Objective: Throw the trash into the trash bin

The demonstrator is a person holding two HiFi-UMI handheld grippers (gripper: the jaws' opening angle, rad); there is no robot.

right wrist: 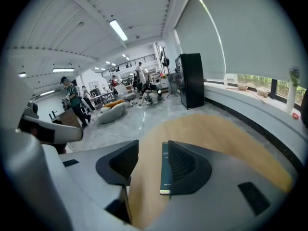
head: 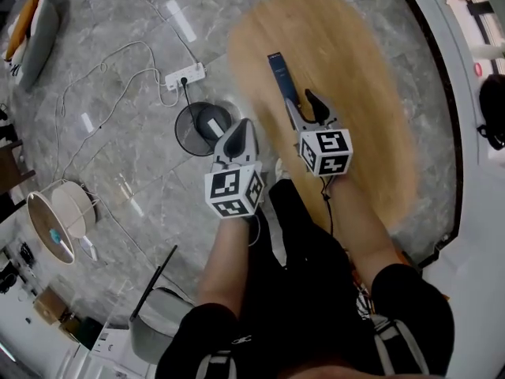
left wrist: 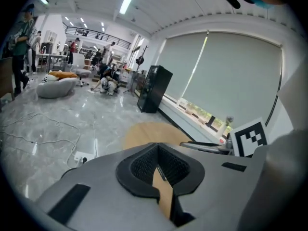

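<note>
The oval wooden table [head: 355, 93] lies bare all around the slim dark box [head: 281, 76], whose near end is hidden by the right gripper [head: 306, 105], its 2 jaws wide and pressing on nothing. On the floor [head: 118, 93] just off the table's left edge, the trash bin [head: 192, 129] is partly covered by the left gripper [head: 240, 131], whose jaws are together and empty.

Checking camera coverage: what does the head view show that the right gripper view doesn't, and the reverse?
Only the head view: the black mesh trash bin on the floor and a white power strip. Only the right gripper view: a black cabinet and people far back. Both: the wooden table, the dark book lying on it, and the right gripper, jaws open.
</note>
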